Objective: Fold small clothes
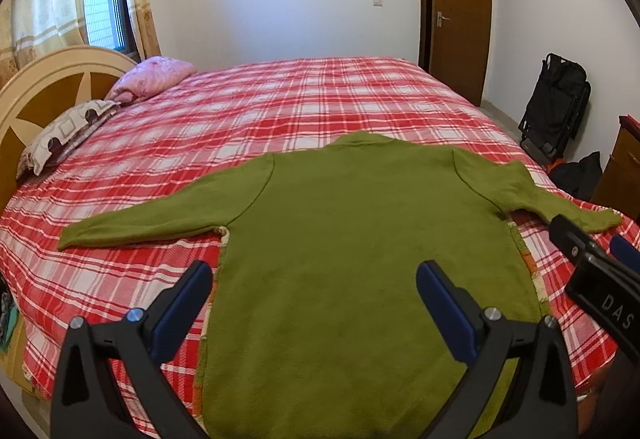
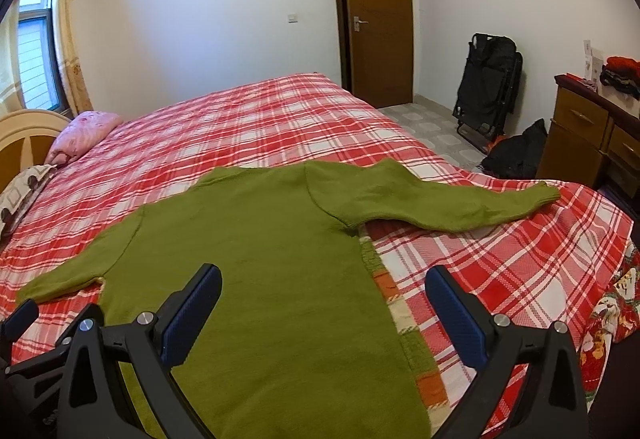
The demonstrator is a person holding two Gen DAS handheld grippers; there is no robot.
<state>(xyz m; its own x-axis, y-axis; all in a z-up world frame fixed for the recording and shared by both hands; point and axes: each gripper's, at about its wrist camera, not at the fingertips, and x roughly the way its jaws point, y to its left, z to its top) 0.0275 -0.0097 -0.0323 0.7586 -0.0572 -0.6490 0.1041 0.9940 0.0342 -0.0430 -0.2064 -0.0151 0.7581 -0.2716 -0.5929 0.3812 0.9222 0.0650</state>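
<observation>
A small green knit sweater [image 1: 360, 223] lies flat on the red plaid bed [image 1: 280, 99], back up, collar away from me and both sleeves spread out. It also shows in the right wrist view [image 2: 260, 247]. My left gripper [image 1: 314, 279] is open and empty above the sweater's lower left part. My right gripper [image 2: 324, 285] is open and empty above its lower right edge, and it also shows at the right edge of the left wrist view [image 1: 592, 259]. The right sleeve [image 2: 452, 203] reaches toward the bed's right edge.
Two pillows [image 1: 152, 77] lie by the wooden headboard [image 1: 36, 91] at the left. A brown door [image 2: 380, 19], a folded black chair [image 2: 488, 79], a black bag [image 2: 516, 151] and a wooden dresser [image 2: 584, 131] stand to the right of the bed.
</observation>
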